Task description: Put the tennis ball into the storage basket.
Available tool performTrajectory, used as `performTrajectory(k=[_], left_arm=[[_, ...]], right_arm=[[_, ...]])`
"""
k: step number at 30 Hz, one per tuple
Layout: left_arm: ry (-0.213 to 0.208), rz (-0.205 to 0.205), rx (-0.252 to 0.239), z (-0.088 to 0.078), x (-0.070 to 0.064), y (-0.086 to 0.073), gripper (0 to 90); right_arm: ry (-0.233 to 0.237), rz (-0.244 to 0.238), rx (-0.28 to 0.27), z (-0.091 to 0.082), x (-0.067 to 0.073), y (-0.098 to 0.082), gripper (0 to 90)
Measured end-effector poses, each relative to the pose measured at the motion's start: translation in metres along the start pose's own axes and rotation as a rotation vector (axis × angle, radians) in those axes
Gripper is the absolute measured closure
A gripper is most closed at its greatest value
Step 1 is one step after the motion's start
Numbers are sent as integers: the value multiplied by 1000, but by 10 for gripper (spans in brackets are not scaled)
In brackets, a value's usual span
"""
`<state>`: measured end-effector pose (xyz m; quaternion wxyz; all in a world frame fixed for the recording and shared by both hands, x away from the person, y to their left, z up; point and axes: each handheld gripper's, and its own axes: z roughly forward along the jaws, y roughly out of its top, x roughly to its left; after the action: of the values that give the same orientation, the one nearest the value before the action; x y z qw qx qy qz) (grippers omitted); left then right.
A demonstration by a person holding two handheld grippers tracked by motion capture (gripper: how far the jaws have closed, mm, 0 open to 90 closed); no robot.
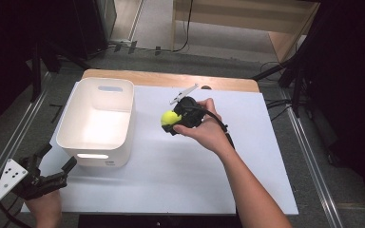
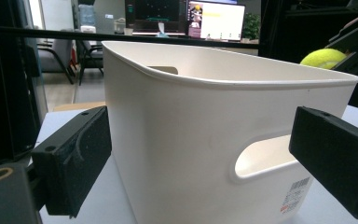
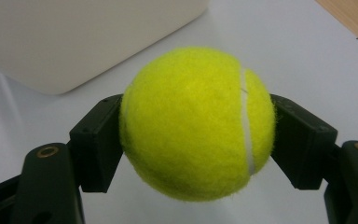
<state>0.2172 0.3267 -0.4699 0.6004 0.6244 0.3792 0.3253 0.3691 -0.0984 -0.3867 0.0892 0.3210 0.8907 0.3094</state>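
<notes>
High view: right gripper (image 1: 172, 122) at center frame, pinching the ball (image 1: 170, 118) just right of the bin (image 1: 123, 118); left gripper (image 1: 52, 164) sits lower left, jaws spread.
Left gripper view: jaws wide apart either side of the bin (image 2: 191, 140); ball (image 2: 323, 58) peeks upper right.
Right gripper view: ball (image 3: 196, 123) dead center, squeezed between both jaws, bin (image 3: 74, 37) upper left.

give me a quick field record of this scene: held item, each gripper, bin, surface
held item: tennis ball, yellow-green, clamped between the jaws of the right gripper
right gripper: shut on the ball, held above the table to the right of the bin
left gripper: jaws open, nothing between the pads, near the bin's front left corner
bin: white plastic bin with handle cutouts, upright, nothing seen inside
surface: white sheet on a wooden table
</notes>
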Motion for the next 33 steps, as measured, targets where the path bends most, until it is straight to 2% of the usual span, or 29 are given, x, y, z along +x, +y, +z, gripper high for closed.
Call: performTrajectory(k=[12, 33], left_arm=[[-2, 0, -2, 0, 0, 0, 58], [-4, 0, -3, 0, 1, 0, 58]], right_arm=[[12, -11, -5, 1, 5, 11, 241], [28, -60, -22, 1, 18, 33, 242]])
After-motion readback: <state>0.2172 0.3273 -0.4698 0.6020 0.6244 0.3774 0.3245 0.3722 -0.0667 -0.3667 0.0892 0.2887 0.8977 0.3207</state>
